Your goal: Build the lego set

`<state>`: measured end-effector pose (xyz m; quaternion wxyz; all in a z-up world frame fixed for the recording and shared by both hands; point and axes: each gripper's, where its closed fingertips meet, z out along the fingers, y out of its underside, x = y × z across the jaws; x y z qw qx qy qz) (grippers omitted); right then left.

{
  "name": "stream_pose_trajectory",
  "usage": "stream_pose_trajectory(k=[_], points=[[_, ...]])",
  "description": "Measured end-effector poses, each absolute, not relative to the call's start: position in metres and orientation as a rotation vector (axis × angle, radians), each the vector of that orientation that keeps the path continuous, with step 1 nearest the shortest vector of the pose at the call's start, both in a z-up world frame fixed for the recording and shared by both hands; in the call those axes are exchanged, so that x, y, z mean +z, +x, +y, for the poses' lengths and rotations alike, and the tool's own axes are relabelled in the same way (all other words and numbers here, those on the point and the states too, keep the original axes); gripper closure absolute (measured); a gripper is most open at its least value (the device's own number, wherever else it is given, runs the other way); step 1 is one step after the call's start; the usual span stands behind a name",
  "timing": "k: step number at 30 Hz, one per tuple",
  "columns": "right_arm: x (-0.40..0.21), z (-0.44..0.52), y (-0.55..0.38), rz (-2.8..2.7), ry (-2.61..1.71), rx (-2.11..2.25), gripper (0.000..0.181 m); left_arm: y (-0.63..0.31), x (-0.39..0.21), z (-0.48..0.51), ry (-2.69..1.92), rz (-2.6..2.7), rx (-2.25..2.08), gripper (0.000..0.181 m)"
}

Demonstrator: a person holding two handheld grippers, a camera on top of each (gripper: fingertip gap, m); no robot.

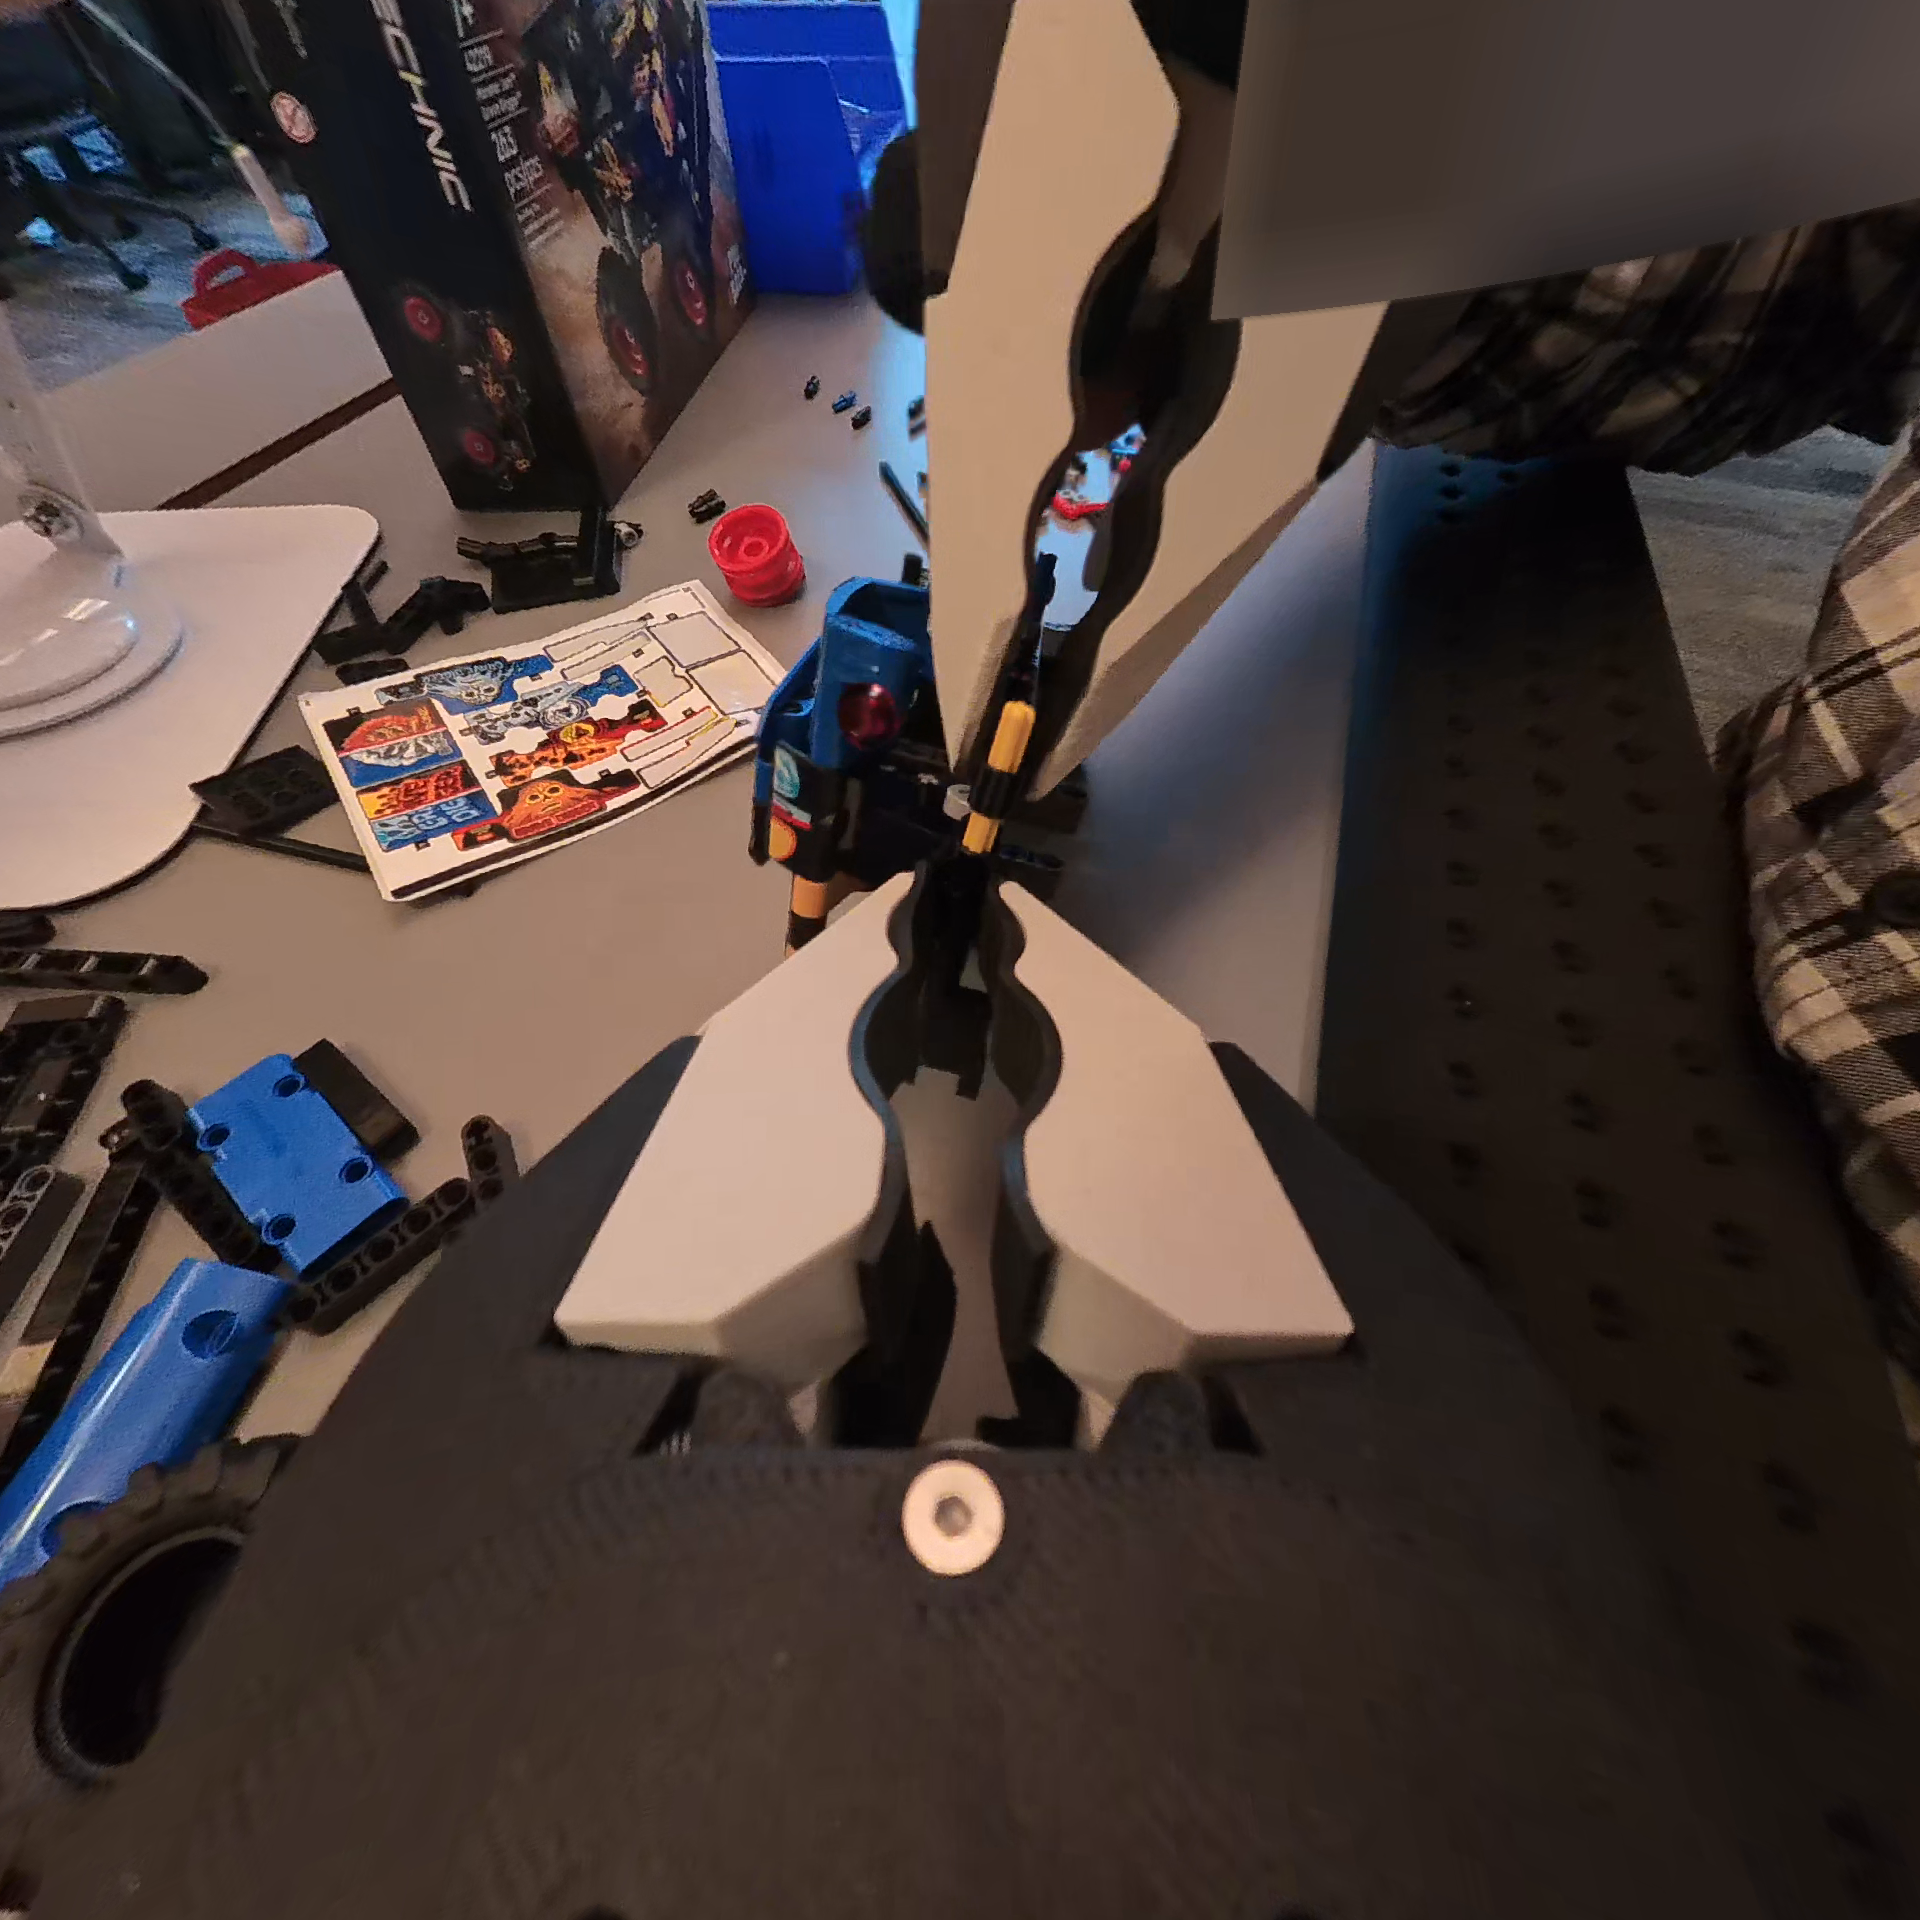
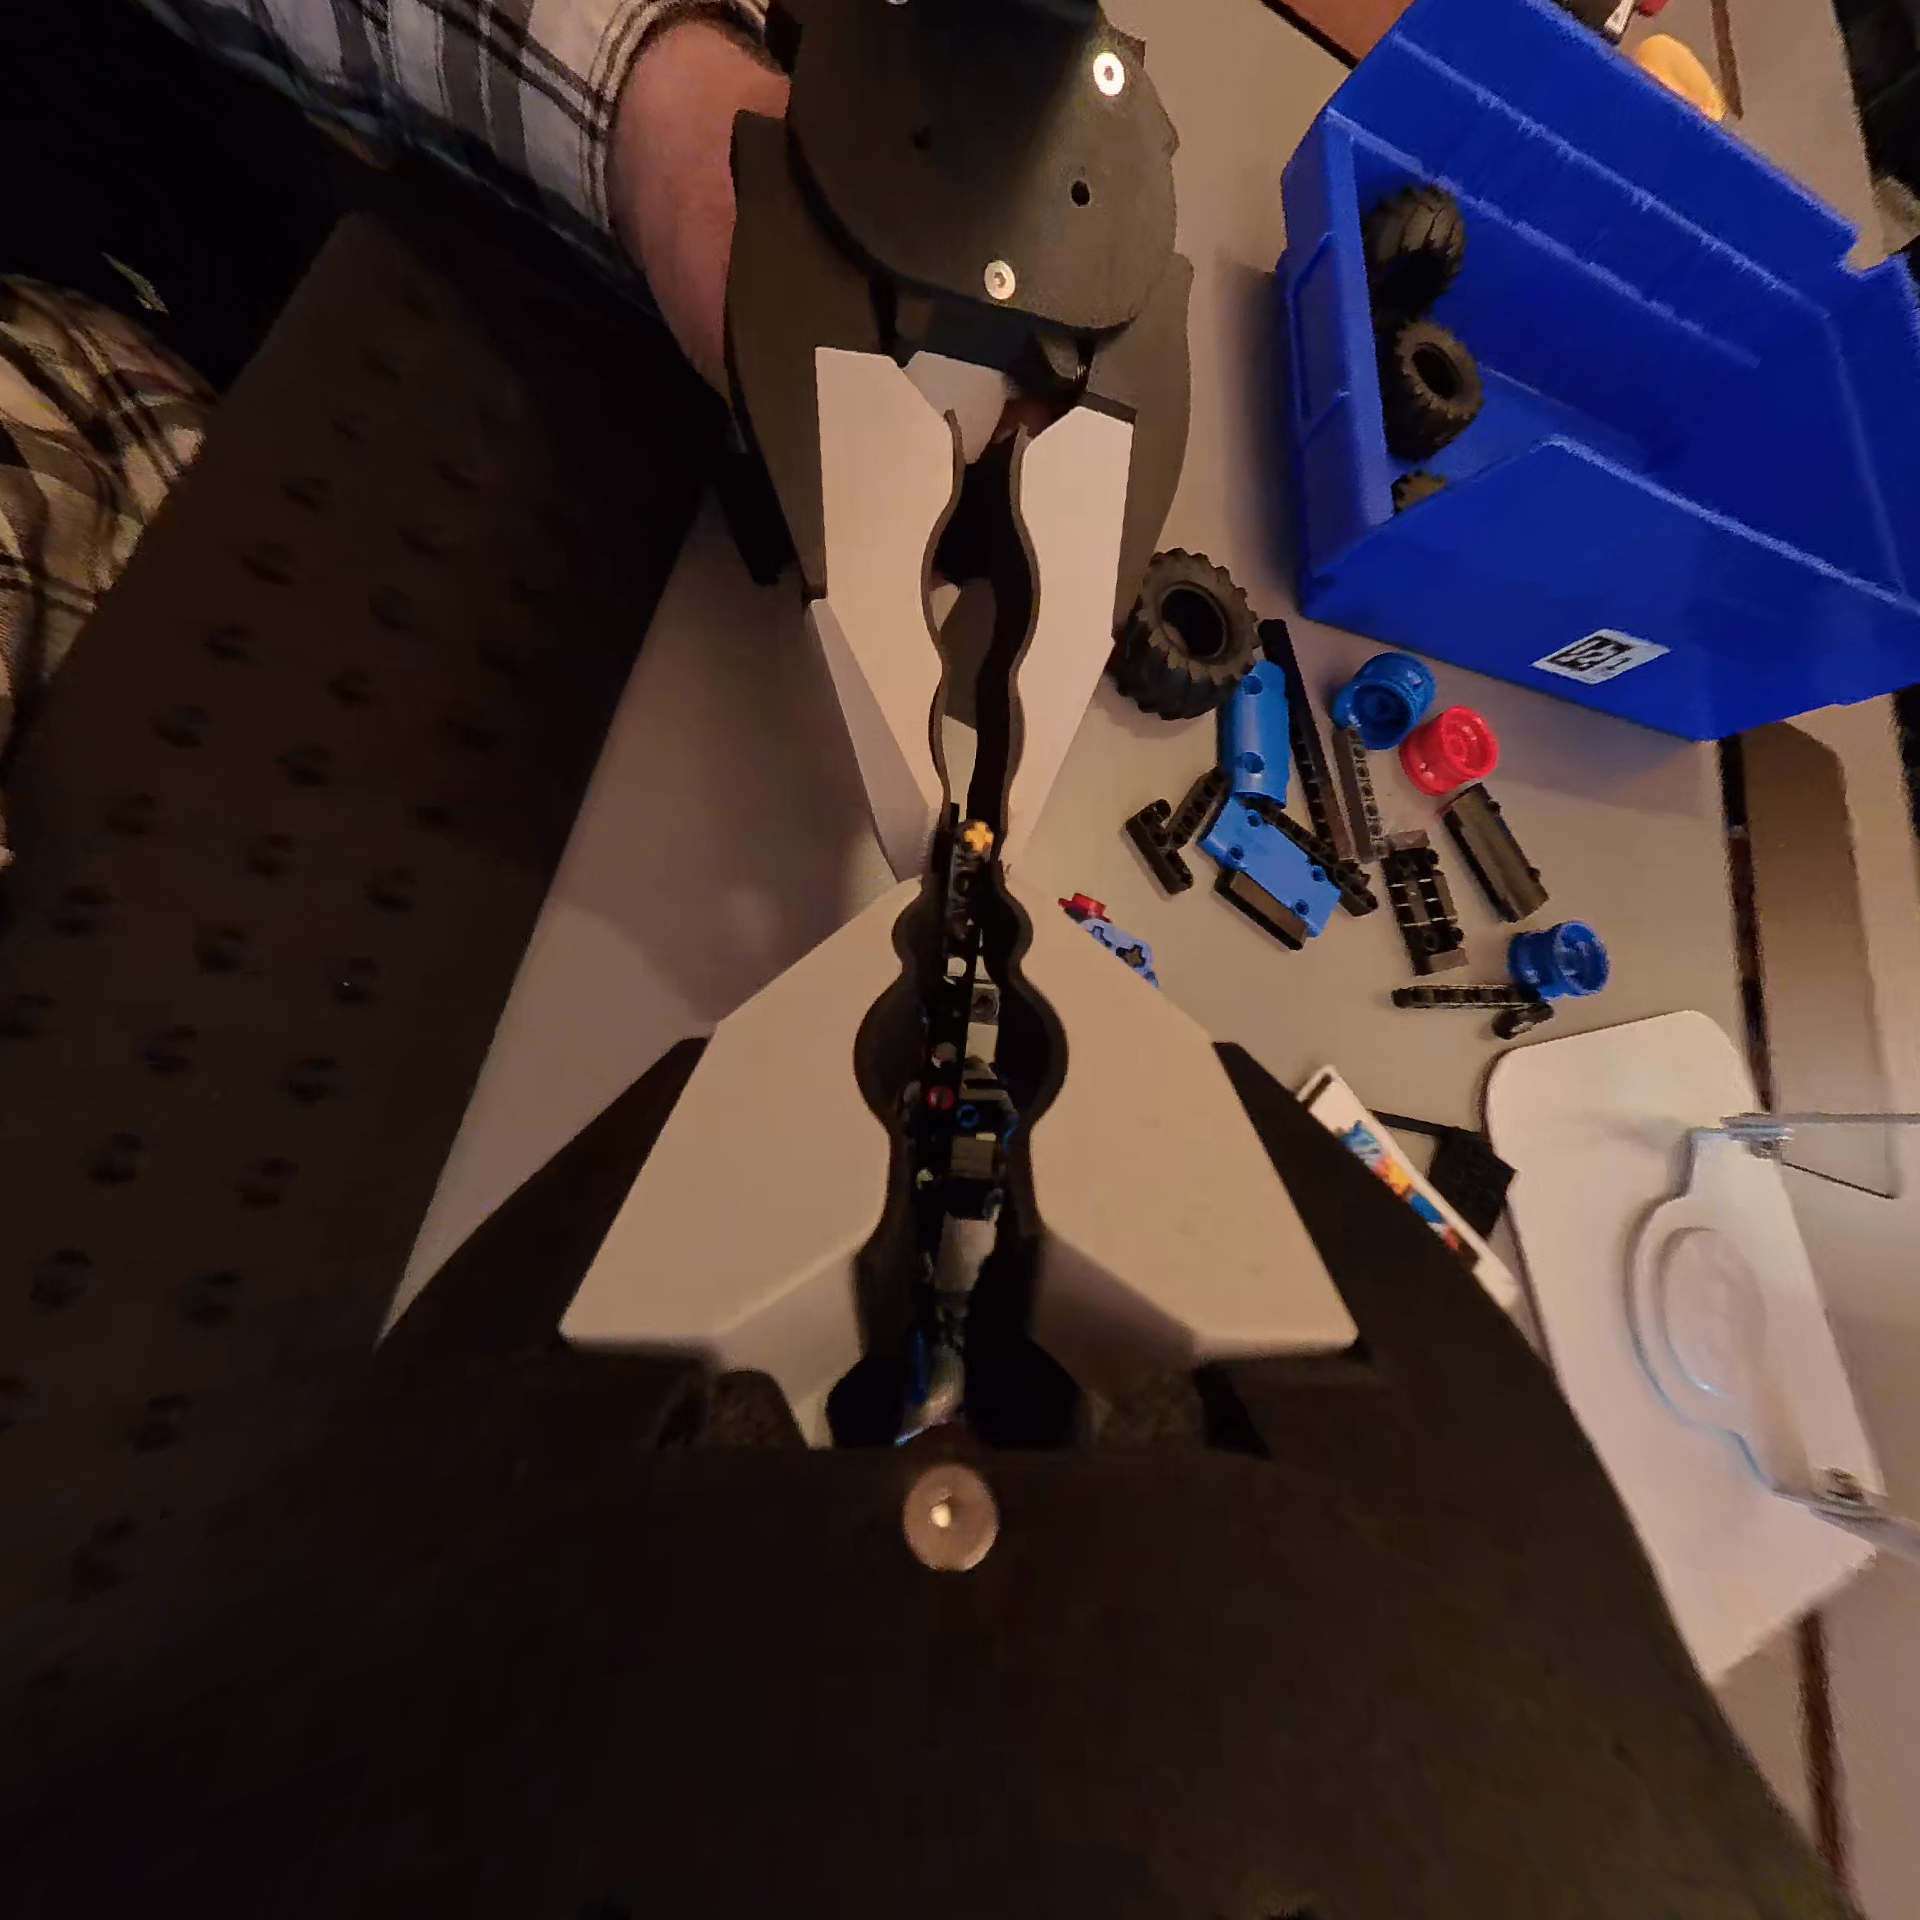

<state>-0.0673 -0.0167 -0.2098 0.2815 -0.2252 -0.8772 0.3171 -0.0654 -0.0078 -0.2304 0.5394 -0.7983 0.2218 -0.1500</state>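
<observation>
Right claw [image 1: 997, 769] gripping yellow axle [image 1: 1003, 753] at frame centre, axis pointing down at model [image 1: 831, 727]; left claw [image 1: 956, 894] clamping model just below.

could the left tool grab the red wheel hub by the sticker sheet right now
Probably not: the left tool is shut on the lego assembly, which also stands between it and the red wheel hub.

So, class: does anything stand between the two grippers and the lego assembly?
Nothing visible does. The left gripper is shut on the black part of the lego assembly, and the right gripper pinches its yellow-and-black axle from above.
</observation>
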Motion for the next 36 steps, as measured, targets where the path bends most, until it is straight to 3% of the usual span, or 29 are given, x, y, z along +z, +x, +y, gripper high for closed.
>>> stream_pose_trajectory(k=[6, 18, 31, 36], points=[[-0.210, -0.016, -0.071, -2.304, -0.618, 0.797, 0.176, -0.072, -0.230, -0.006, -1.880, 0.516, -0.317, 0.175], [-0.205, -0.015, -0.074, -2.295, -0.866, 1.233, 0.176, -0.070, -0.217, -0.004, -1.800, 0.517, -0.304, 0.175], [-0.224, -0.024, -0.076, -2.285, -0.735, 0.923, 0.176, -0.074, -0.237, -0.010, -1.856, 0.580, -0.192, 0.174], [-0.228, -0.028, -0.074, -2.276, -0.685, 0.873, 0.176, -0.078, -0.246, -0.015, -1.887, 0.624, -0.128, 0.165]])
